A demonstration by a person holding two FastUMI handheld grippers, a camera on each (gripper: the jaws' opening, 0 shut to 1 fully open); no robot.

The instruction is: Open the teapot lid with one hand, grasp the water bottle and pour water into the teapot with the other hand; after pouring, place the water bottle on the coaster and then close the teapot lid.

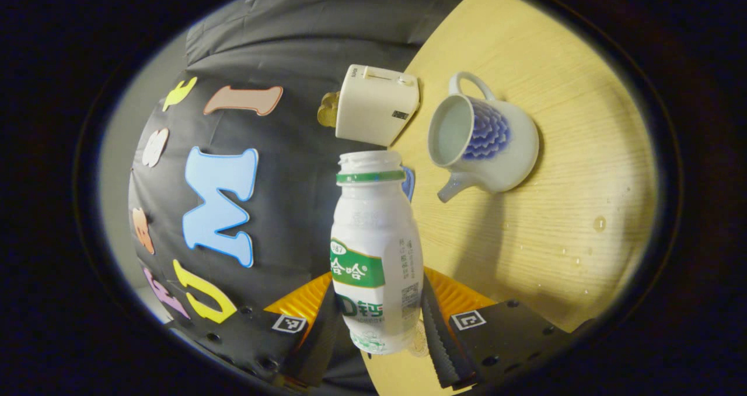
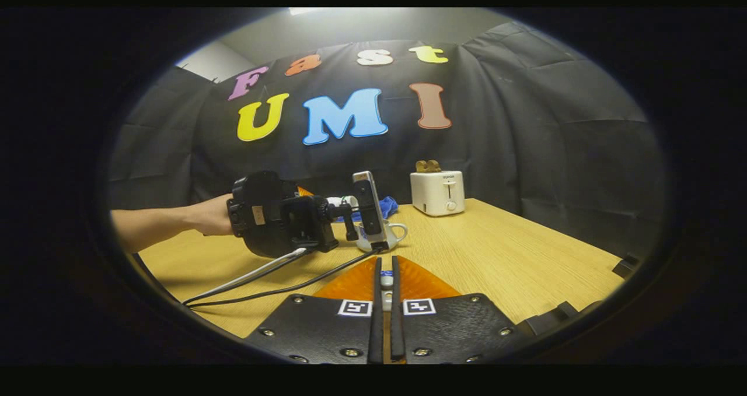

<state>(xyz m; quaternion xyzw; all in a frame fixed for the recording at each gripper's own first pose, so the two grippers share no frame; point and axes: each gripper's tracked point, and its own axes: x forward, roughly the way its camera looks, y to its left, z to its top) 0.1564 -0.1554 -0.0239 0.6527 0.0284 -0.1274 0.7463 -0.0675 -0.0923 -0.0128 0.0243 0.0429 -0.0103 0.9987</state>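
Left gripper view: one water bottle (image 1: 376,250), one teapot (image 1: 483,138).

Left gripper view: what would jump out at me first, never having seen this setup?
The white water bottle, uncapped and clamped between the left hand-held gripper, fills the centre. Just past its mouth, on the wooden table, sits the teapot, lid off. A cream toaster stands behind, by the black cloth.
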